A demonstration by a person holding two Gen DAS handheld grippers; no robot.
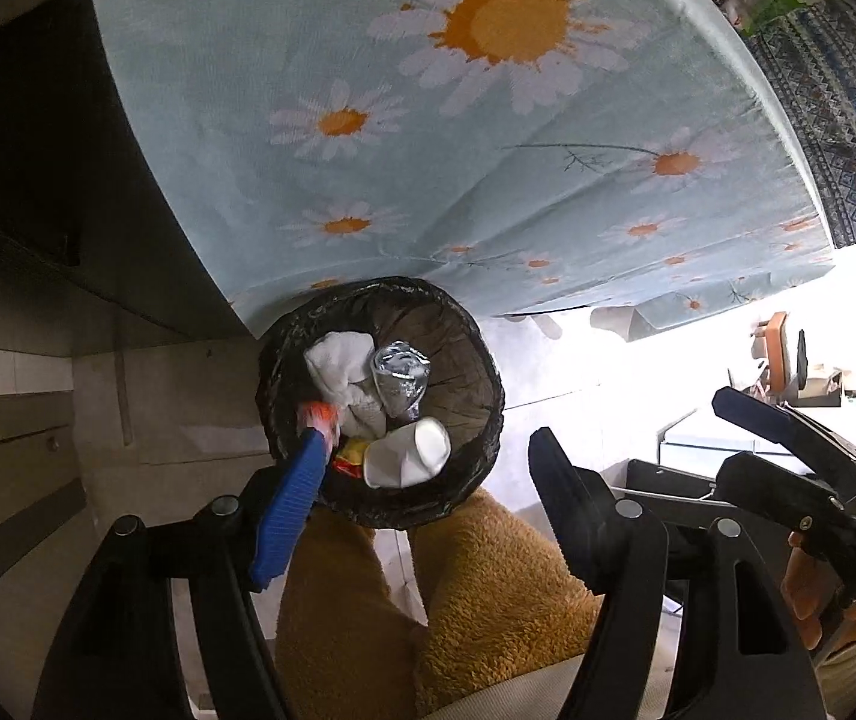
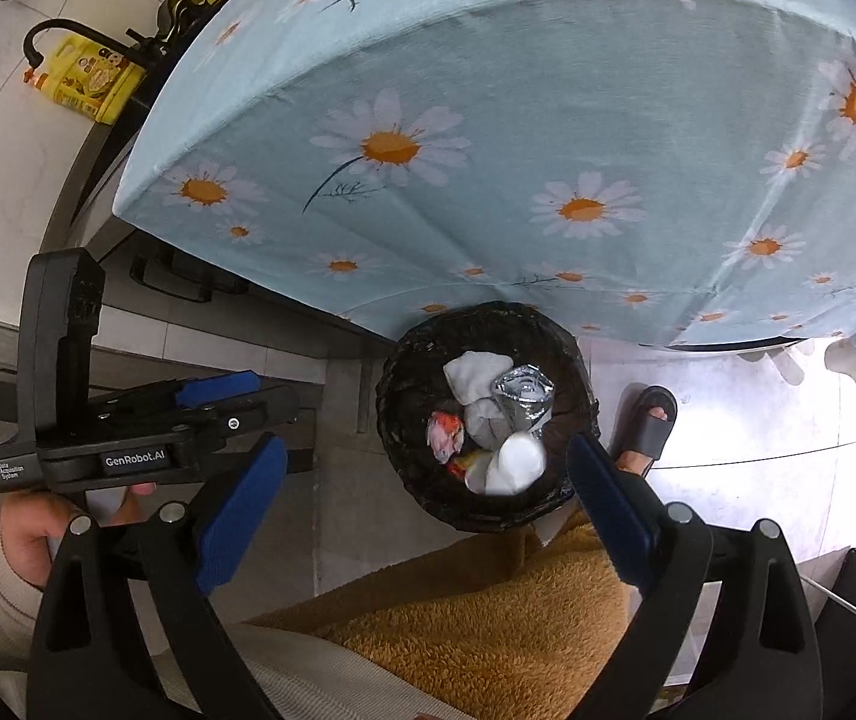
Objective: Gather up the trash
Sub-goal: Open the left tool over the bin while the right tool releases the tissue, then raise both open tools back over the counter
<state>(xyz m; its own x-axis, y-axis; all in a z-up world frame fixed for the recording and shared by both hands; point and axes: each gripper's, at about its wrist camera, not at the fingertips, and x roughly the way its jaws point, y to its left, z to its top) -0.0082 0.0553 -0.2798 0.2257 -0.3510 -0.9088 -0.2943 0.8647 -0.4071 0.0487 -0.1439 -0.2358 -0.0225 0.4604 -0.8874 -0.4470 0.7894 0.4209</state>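
Left wrist view
Left tongs (image 1: 428,468): hanging spread wide and released, nothing between the blue pads.
Trash bin (image 1: 284,360): sitting just ahead of and below the tongs, black liner folded over the rim, tucked against the daisy tablecloth (image 1: 428,120).
Orange wrapper (image 1: 321,414): showing blurred at the tip of the left pad, over the bin; whether it is touching the pad I cannot tell.
Contents: white tissue wad (image 1: 338,369), silver foil pouch (image 1: 401,375) and white paper cup (image 1: 410,456) are lying in the bin.
Right tongs (image 1: 632,420): showing to the right, spread apart.

Right wrist view
Right tongs (image 2: 428,474): gaping open and empty, framing the bin (image 2: 404,396) directly ahead.
Left tongs (image 2: 221,396): lying off to the left; from this side I cannot tell their gap.
Handling: everything looks light, soft and crushable; the foil is probably slippery, so pinching a crumpled fold is looking safest; the cup (image 2: 515,462) is best taken across its wall, gently.
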